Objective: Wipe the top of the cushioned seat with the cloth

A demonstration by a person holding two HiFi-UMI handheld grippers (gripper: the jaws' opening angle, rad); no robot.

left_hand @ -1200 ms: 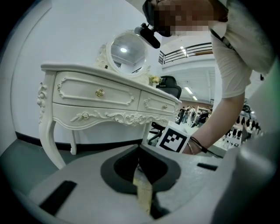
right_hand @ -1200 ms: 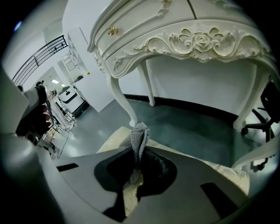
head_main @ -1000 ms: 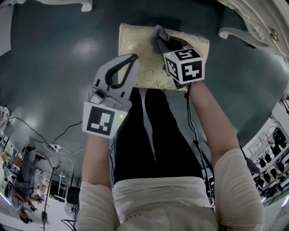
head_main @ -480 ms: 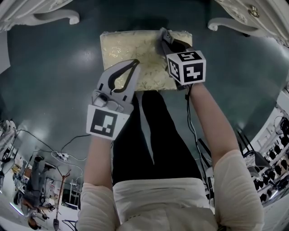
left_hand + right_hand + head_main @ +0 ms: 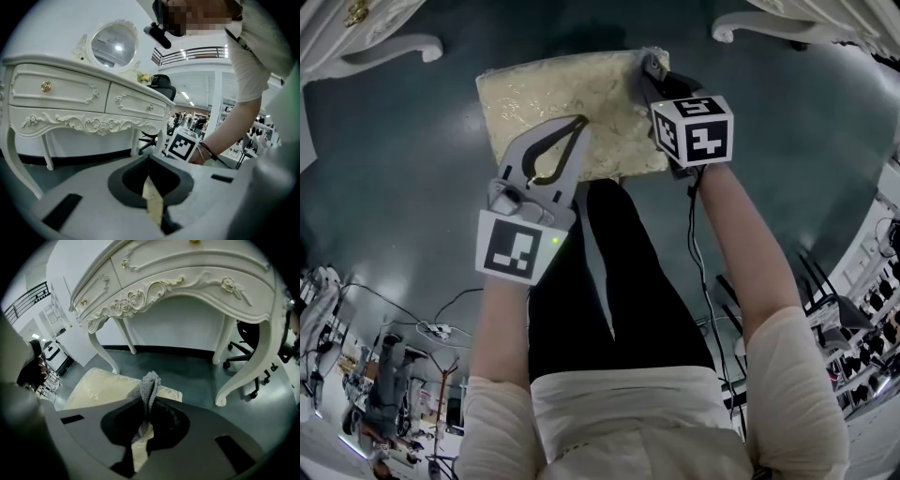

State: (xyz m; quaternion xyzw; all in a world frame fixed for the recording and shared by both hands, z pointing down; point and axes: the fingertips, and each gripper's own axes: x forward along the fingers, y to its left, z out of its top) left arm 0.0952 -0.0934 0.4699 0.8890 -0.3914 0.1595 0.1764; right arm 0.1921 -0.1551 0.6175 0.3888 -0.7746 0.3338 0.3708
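The dark teal floor carries everything. One white carved dressing table stands on it, with two drawers showing in its front, one round mirror on top, and two curled feet in the head view, one at each upper corner. One cushioned seat, cream with a gold pattern, lies on the floor in front of the person, whose dark-trousered legs reach its near edge.

Two grippers are held out over the seat, each carrying one marker cube. The left gripper is above the seat near the middle of its near edge; its jaws meet at the tips with nothing between them, and only a sliver of seat shows through the gap behind. Whether it touches the fabric cannot be told.

The right gripper is at the seat's far right corner. Its jaws are clamped on one grey waffle-weave cloth, which stands up in a bunched fold past the tips and hangs down between them. In the head view the cloth sits at that same corner, against the seat's edge.
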